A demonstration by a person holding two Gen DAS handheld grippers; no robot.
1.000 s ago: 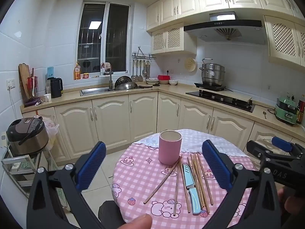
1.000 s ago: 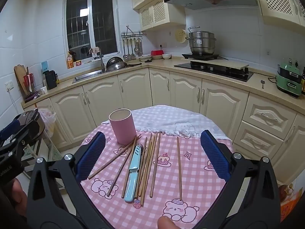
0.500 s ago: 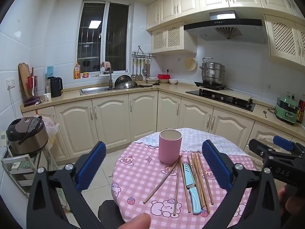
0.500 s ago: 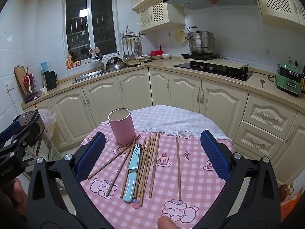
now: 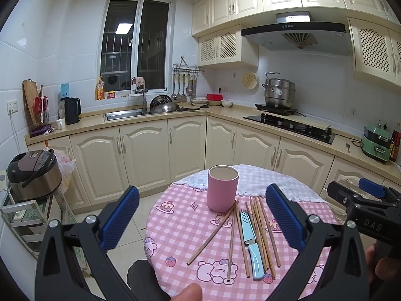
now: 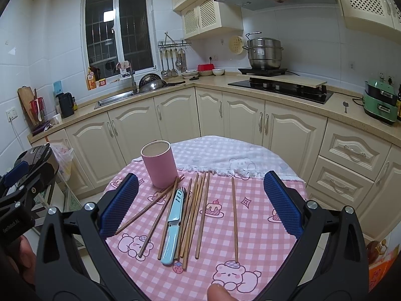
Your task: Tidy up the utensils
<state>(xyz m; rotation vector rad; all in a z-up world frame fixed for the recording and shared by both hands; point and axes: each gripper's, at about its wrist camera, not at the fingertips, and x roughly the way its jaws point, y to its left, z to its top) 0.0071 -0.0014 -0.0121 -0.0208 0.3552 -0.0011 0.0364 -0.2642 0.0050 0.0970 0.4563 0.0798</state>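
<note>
Both blue-padded tools hover above the near edge of the round surface (image 6: 253,235) with its pink checked cloth; the right hand-held gripper (image 6: 200,200) gapes wide with nothing between its fingers, and the left hand-held gripper (image 5: 203,215) is spread just as wide, touching nothing. Only the right wrist view shows the single chopstick (image 6: 234,219) lying apart to the right of the main bundle; in the left wrist view that side is hidden behind the blue pad. Between the pads lie the loose chopsticks (image 6: 194,213) fanned lengthwise, with a light-blue knife (image 6: 171,230) among them, handle nearest; a dark fork tip seems to peek out by its blade, hard to make out. Beyond them the pink cup (image 6: 159,163) stands upright, two chopstick ends touching its base; its inside cannot be seen. Farther back a white cloth (image 6: 225,155) covers the far part.
</note>
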